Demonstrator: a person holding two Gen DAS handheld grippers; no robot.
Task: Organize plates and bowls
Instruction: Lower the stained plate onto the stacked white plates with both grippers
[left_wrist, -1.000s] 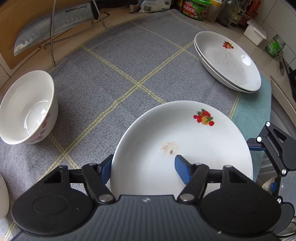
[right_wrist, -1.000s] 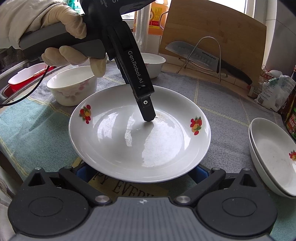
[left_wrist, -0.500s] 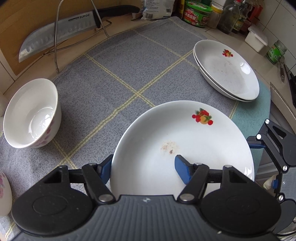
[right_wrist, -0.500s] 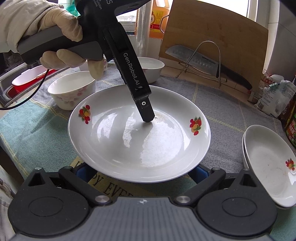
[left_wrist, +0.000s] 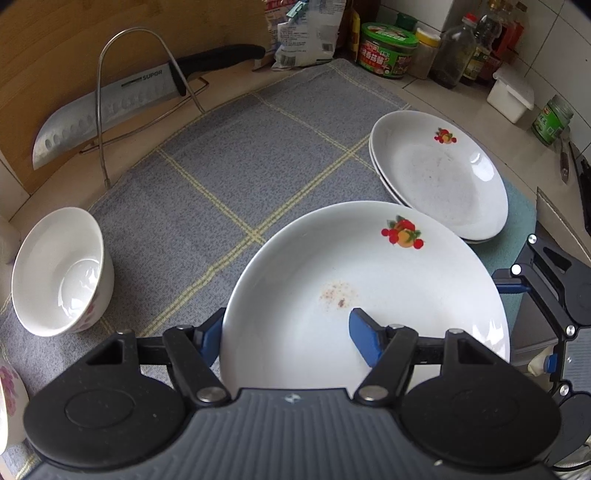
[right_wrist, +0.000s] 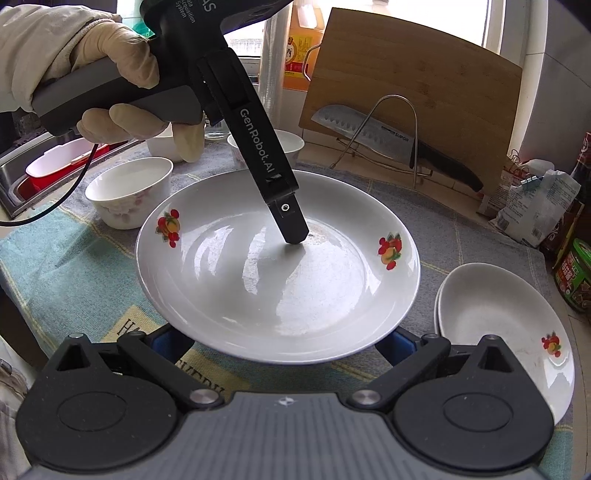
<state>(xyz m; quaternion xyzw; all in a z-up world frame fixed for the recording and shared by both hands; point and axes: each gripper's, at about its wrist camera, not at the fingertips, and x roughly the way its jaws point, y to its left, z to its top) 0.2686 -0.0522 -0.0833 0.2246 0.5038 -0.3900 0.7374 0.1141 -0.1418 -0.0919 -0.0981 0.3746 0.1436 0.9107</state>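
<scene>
A white plate with fruit decals (left_wrist: 369, 280) hangs above the grey checked mat (left_wrist: 229, 177). My left gripper (left_wrist: 284, 332) is shut on its rim, one blue pad on the inside and the other outside below. In the right wrist view its upper finger (right_wrist: 291, 225) presses on the plate (right_wrist: 277, 280) and the other finger is hidden. My right gripper (right_wrist: 284, 343) stands wide open, both blue pads under the plate's near rim. Two stacked plates (left_wrist: 439, 173) (right_wrist: 498, 325) lie on the mat to the right. A white bowl (left_wrist: 59, 273) (right_wrist: 129, 192) stands to the left.
A knife (left_wrist: 110, 103) rests in a wire rack against a wooden board (right_wrist: 413, 85). Jars, bottles and a bag (left_wrist: 306, 33) line the back. Two more bowls (right_wrist: 266, 144) stand behind the plate. A sink with a red basin (right_wrist: 33, 177) lies at the left.
Both grippers have risen with the plate and drifted toward the two stacked plates, which now sit closer to the held plate. The grip has not changed.
</scene>
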